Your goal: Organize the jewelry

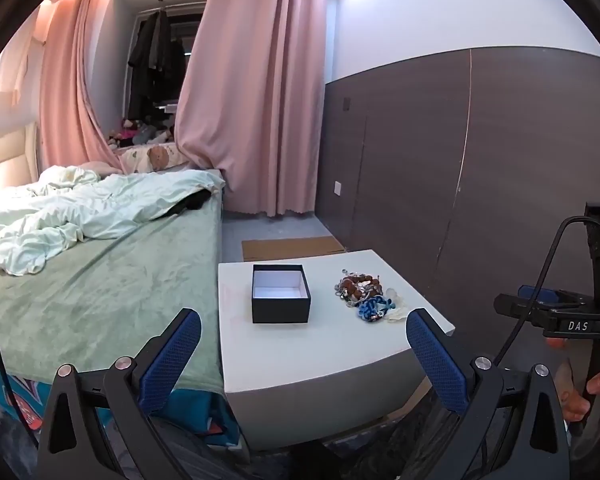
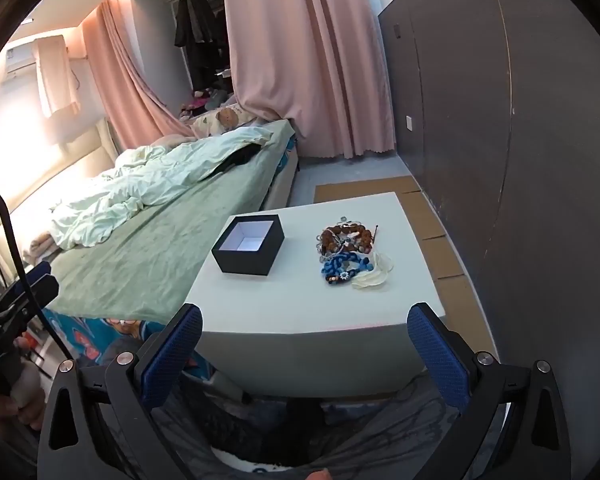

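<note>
Left wrist view: left gripper (image 1: 304,340) spread to full width, empty, held short of table (image 1: 320,344). Right wrist view: right gripper (image 2: 305,338) likewise at full spread, nothing between pads, also short of near table edge.

Box (image 1: 281,294) stood open and lidless on table, white inside, apparently empty. Jewelry (image 1: 366,294) lay heaped on table to right of box, apart from it: brown beads (image 2: 346,236) at far end, blue cord piece (image 2: 342,266) nearer, pale piece (image 2: 374,274) touching blue cord on its right. Strands overlapped; individual items hard to separate by eye.

Step judged: start of task, nothing yet moved into box. Next move judged: advance right gripper over heap, close on one outer piece, lift clear of tangle, carry left to box. Risk judged: neighbouring strands dragged along.
</note>
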`<state>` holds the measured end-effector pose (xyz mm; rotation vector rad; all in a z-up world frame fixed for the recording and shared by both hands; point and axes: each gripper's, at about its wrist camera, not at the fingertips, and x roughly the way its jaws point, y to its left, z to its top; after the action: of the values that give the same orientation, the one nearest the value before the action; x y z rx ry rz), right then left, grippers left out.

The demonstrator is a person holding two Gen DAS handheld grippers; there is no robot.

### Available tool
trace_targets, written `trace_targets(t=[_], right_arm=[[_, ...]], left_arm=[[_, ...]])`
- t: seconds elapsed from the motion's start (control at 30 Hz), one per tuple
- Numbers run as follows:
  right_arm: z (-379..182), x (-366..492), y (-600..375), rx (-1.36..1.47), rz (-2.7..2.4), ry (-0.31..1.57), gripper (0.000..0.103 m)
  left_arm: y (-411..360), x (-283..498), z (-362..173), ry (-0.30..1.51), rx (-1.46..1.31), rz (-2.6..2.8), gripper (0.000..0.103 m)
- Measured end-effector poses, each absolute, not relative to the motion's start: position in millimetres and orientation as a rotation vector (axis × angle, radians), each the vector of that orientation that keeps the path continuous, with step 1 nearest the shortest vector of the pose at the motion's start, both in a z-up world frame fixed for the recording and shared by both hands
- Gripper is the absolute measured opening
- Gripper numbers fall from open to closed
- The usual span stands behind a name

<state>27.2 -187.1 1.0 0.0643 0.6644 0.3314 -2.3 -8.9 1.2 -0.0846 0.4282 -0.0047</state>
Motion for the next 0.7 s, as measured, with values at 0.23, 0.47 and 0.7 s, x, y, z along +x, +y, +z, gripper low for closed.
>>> trace_targets(t=[0.23,0.47,0.7], right_arm=[[-0.5,27.2,-184.3,0.055,0.334,0.668,0.103],[-0.6,25.2,-177.9,0.044,0.319,0.661,0.103],[-1.7,25.1,-174.0,0.043,0.319,0.661,0.103]], left_arm=[[-6.9,-2.9,-2.0,0.438,-0.089,-0.003,0.102],[-1.2,0.5,-6.4,0.459,-0.1,-0.027,0.102],[-0.2,3.6,-6.2,0.465,-0.102,-0.025,0.102]])
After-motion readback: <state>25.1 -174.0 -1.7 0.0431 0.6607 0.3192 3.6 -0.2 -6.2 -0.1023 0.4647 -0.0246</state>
